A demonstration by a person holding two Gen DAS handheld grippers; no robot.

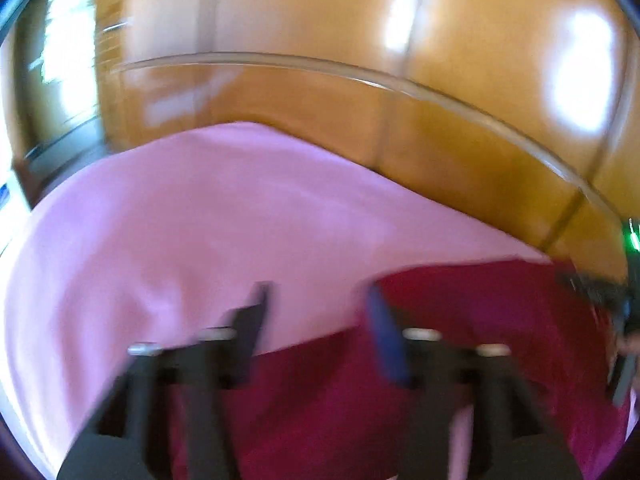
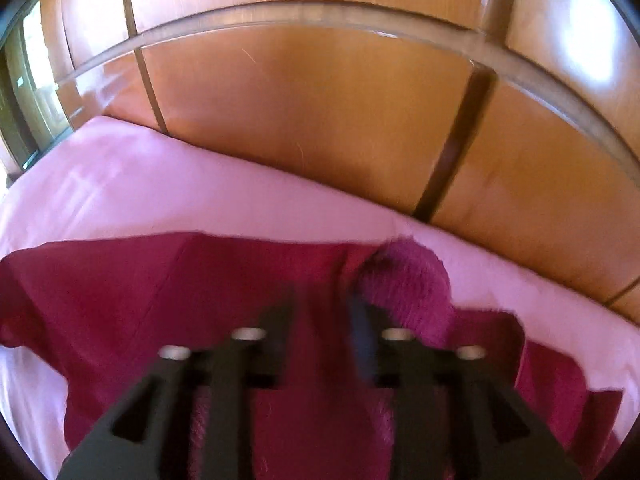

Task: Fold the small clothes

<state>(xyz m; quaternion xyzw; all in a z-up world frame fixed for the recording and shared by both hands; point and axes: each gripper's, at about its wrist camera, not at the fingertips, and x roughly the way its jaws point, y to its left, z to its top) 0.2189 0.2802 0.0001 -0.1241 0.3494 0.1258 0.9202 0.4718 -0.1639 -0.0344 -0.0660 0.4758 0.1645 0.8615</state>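
The dark red garment [image 2: 208,292] lies spread on the pink sheet [image 2: 168,184], and its far edge runs across the sheet. A fuzzy red cuff [image 2: 408,280] sticks up near the right gripper [image 2: 320,312], whose jaws stand apart with nothing between them. The left gripper [image 1: 316,304] gapes too, holding nothing, over the garment's edge. Bare pink sheet stretches left. The wooden headboard [image 2: 312,112] stands close behind.

Sheet: a pink sheet [image 2: 200,200] is covering the surface.
Panels: glossy wooden panels [image 2: 312,112] are standing just behind it.
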